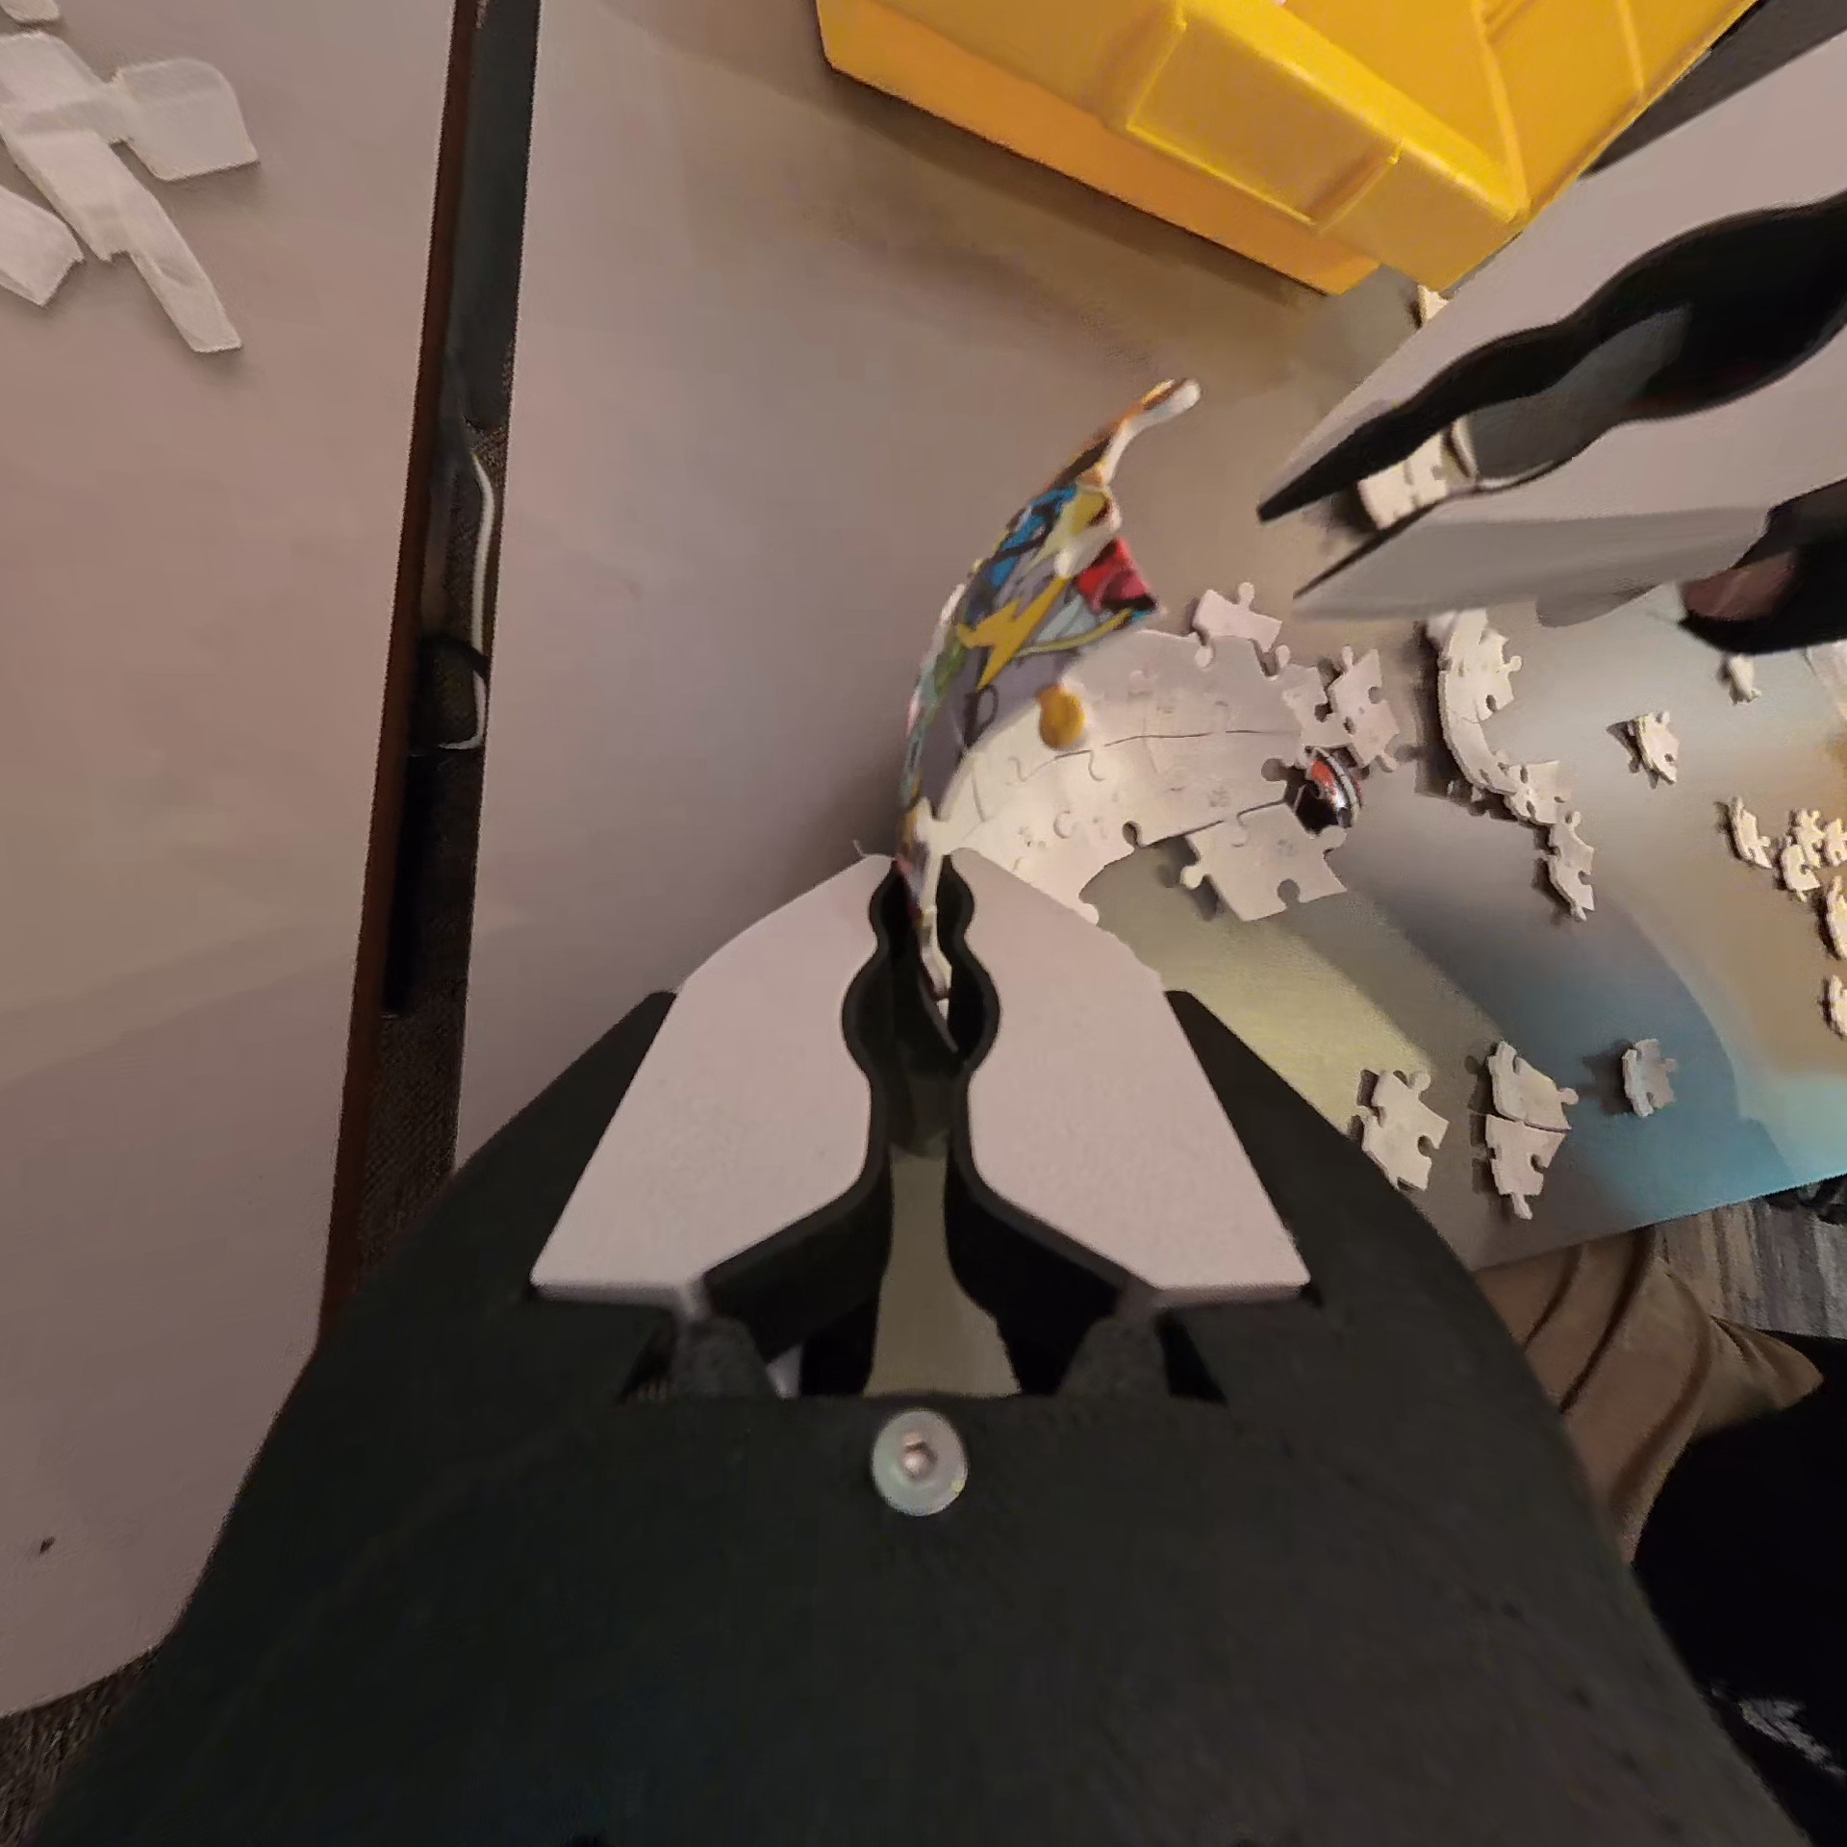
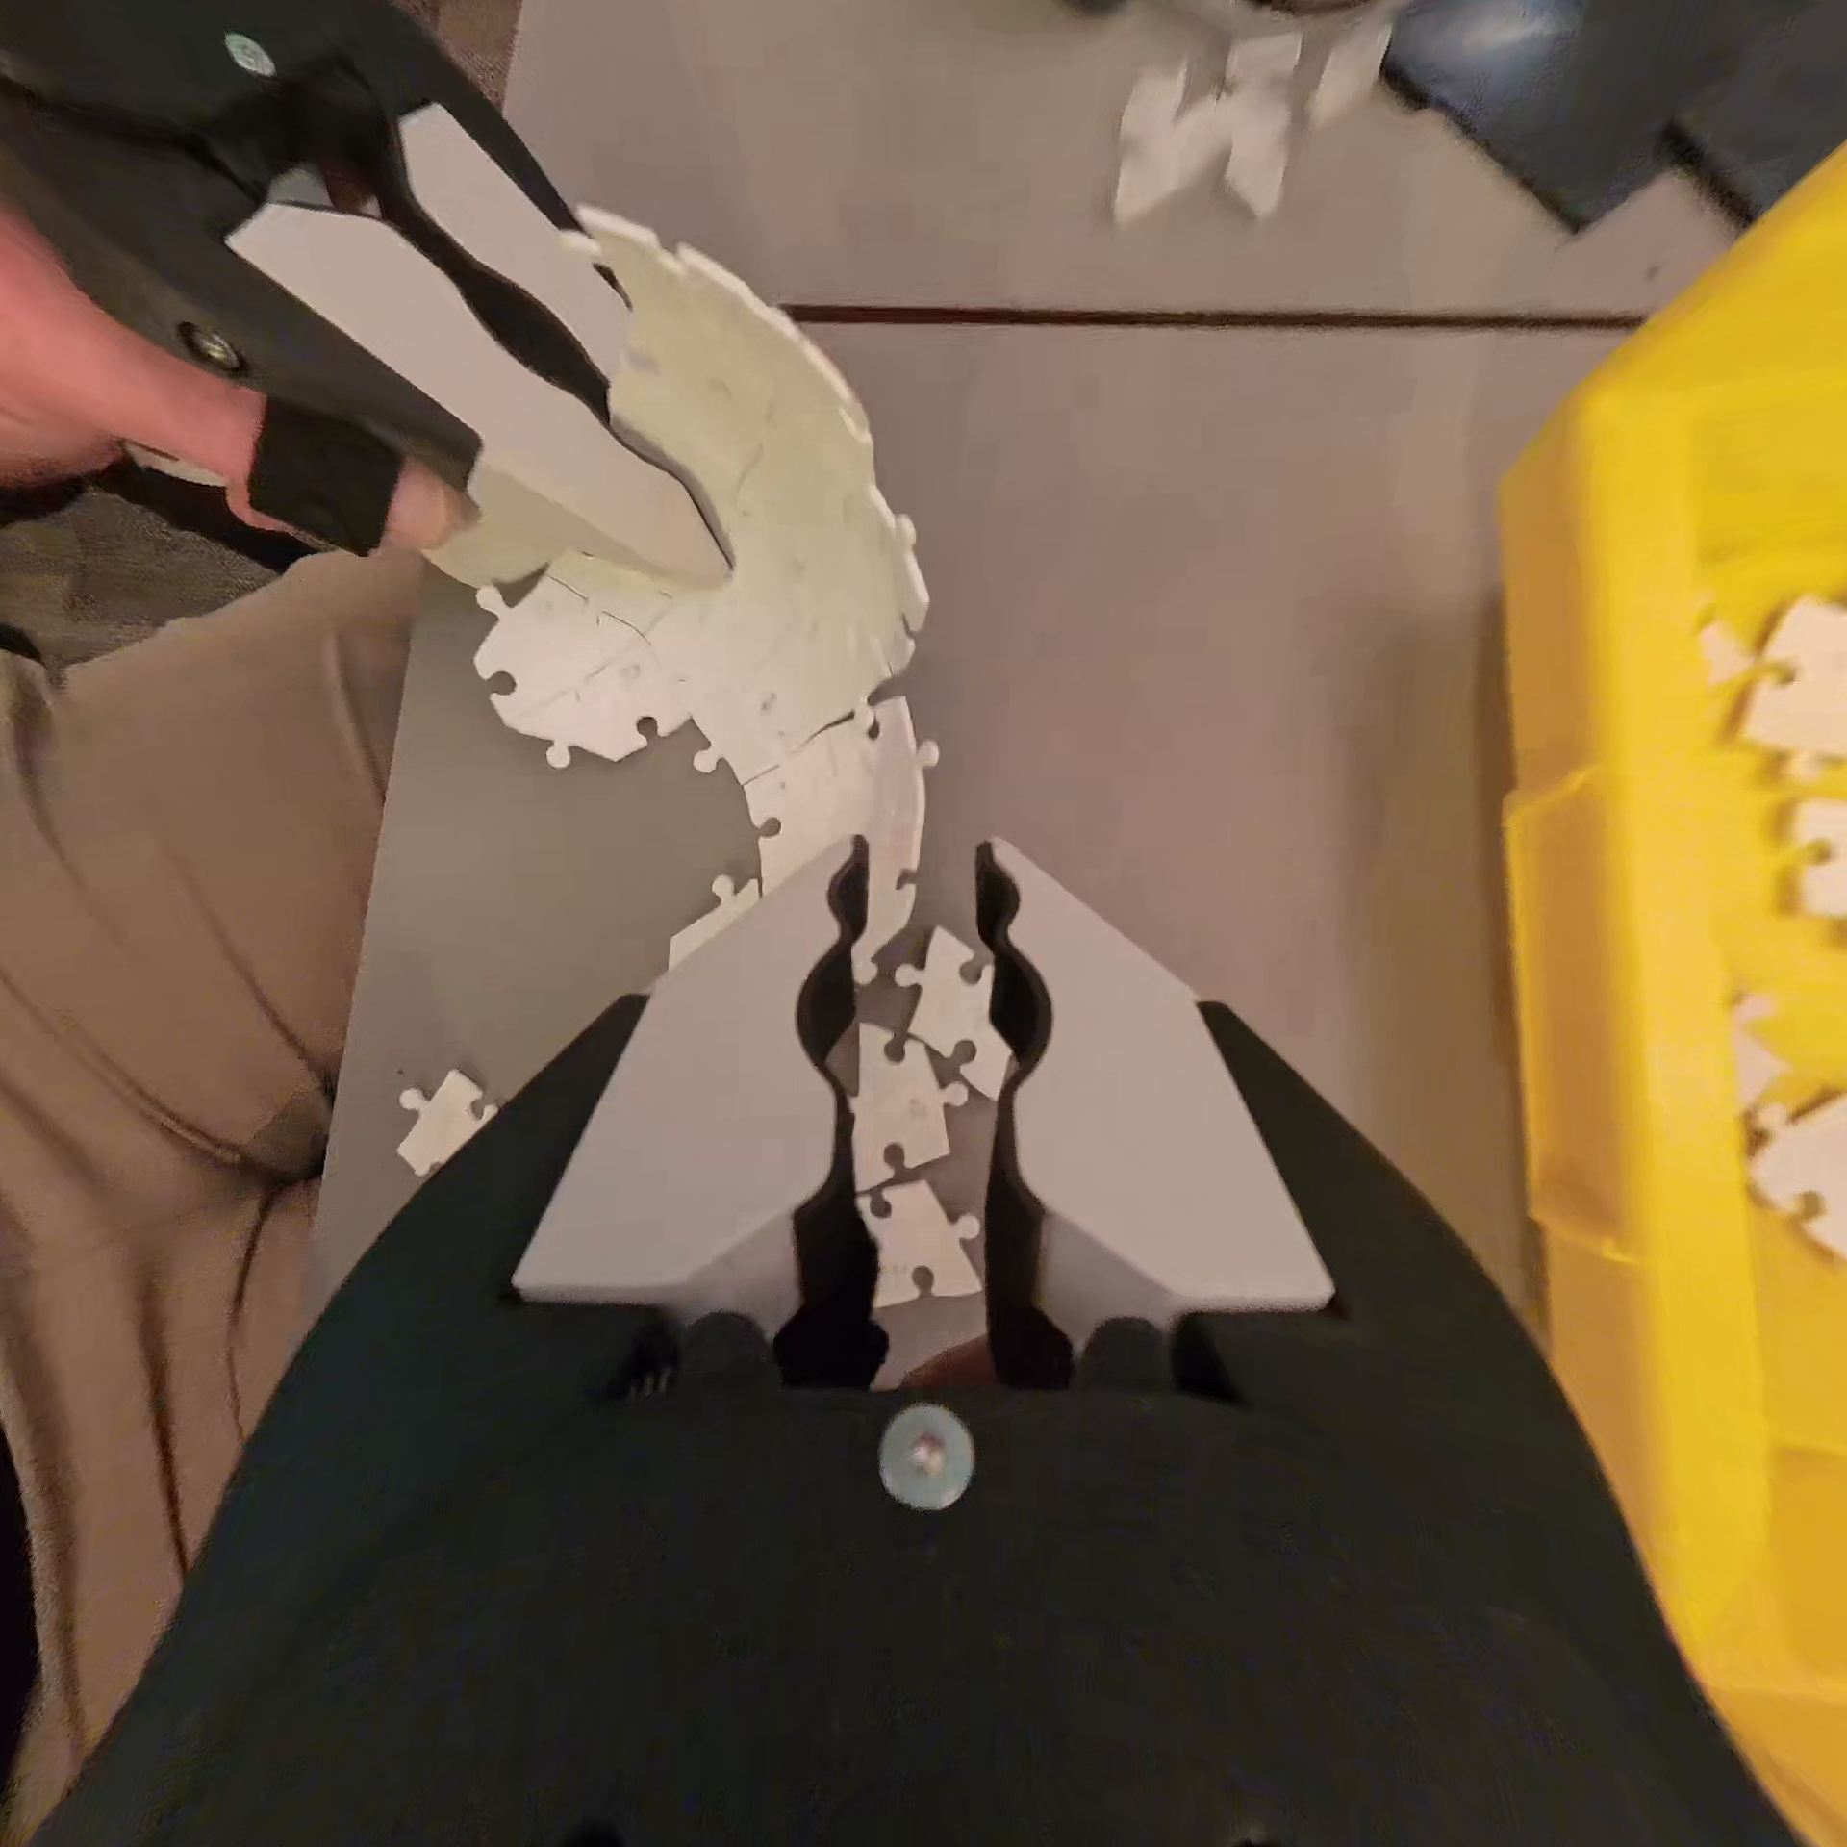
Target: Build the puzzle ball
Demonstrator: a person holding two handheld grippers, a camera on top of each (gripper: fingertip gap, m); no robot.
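Note:
A curved, part-built section of the puzzle ball (image 1: 1149,740) has a colourful outer face and a white inner face. My left gripper (image 1: 924,900) is shut on its lower edge and holds it up off the table. In the right wrist view the same section (image 2: 780,600) hangs from the left gripper (image 2: 650,440) at the upper left. My right gripper (image 2: 920,870) is open with a narrow gap, just below the section's trailing strip. Loose white pieces (image 2: 900,1109) show through that gap. The right gripper also shows in the left wrist view (image 1: 1289,555).
A yellow bin (image 1: 1199,120) stands at the back and holds more pieces (image 2: 1799,680). Several loose pieces (image 1: 1559,830) and a short joined arc (image 1: 1469,680) lie on the grey table. White scraps (image 1: 110,200) lie across a dark table gap (image 1: 450,600). A person's trouser leg (image 2: 150,999) borders the table.

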